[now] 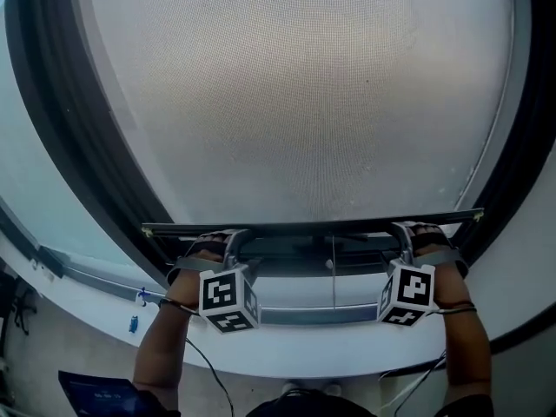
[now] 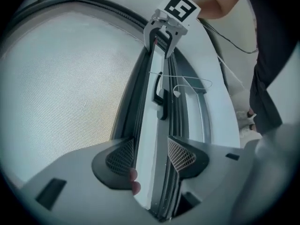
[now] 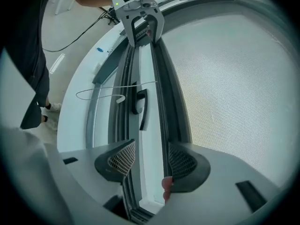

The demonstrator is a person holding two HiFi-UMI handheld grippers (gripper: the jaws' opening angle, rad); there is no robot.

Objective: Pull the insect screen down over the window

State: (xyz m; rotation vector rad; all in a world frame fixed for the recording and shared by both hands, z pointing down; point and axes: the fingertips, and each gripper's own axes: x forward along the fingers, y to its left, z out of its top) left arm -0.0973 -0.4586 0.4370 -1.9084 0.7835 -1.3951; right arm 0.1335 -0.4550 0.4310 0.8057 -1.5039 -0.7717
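Clamping the screen bar (image 1: 313, 228): left claw (image 2: 150, 154) (right claw (image 3: 149, 159) too).

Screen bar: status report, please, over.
Left gripper and right gripper both clamped on the bar. Screen nearly down, gap below bar. Nothing seen blocking.

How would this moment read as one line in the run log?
left gripper: shut on bottom bar | right gripper: shut on bottom bar | insect screen: mostly down | bottom bar: not yet at sill
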